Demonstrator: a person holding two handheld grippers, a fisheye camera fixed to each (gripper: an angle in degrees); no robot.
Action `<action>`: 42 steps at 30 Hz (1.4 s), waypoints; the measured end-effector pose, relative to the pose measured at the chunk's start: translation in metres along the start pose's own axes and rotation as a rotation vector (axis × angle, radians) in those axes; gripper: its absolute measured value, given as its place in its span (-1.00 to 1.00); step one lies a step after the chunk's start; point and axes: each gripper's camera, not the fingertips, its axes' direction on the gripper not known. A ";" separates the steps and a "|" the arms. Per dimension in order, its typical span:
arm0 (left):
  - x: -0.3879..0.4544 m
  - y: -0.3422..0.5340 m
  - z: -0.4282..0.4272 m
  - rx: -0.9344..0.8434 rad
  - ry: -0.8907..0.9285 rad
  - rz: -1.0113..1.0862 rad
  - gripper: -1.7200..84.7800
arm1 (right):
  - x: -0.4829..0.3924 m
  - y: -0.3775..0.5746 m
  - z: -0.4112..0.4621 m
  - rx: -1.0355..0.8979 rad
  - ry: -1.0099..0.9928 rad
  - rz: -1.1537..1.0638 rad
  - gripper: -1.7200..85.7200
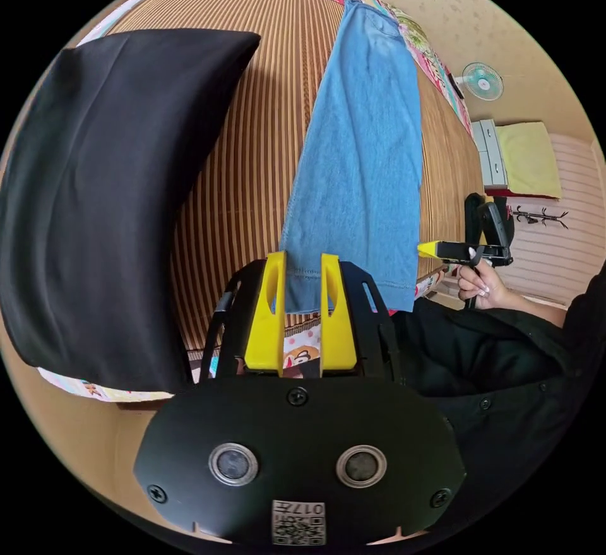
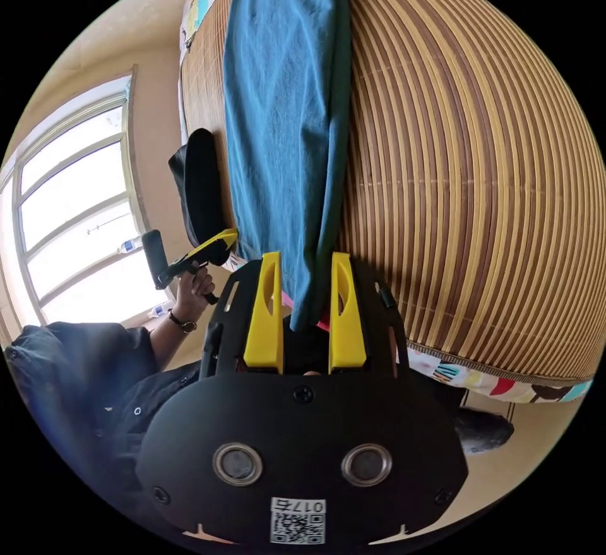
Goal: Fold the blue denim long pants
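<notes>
A: The left yellow-jawed black gripper (image 1: 302, 264) has its jaws standing apart, either side of the hem of the long blue denim pants (image 1: 363, 157).

B: And the right yellow-jawed gripper (image 2: 305, 262)?

A: Likewise parted, the hem's other corner hanging between the jaws. The pants lie stretched along the striped bamboo mat (image 1: 265, 107), beside a folded black cloth (image 1: 95, 195).
</notes>
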 end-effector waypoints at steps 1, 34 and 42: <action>0.000 0.000 0.001 0.008 -0.020 -0.003 -0.80 | 0.005 0.007 0.007 0.002 -0.015 0.005 -0.76; 0.100 -0.127 0.044 0.071 0.395 0.054 -0.74 | 0.187 0.123 -0.252 0.079 0.153 -0.145 -0.75; 0.096 -0.292 0.050 0.128 0.407 0.093 -0.70 | 0.213 -0.004 -0.305 0.190 -0.109 -0.203 -0.70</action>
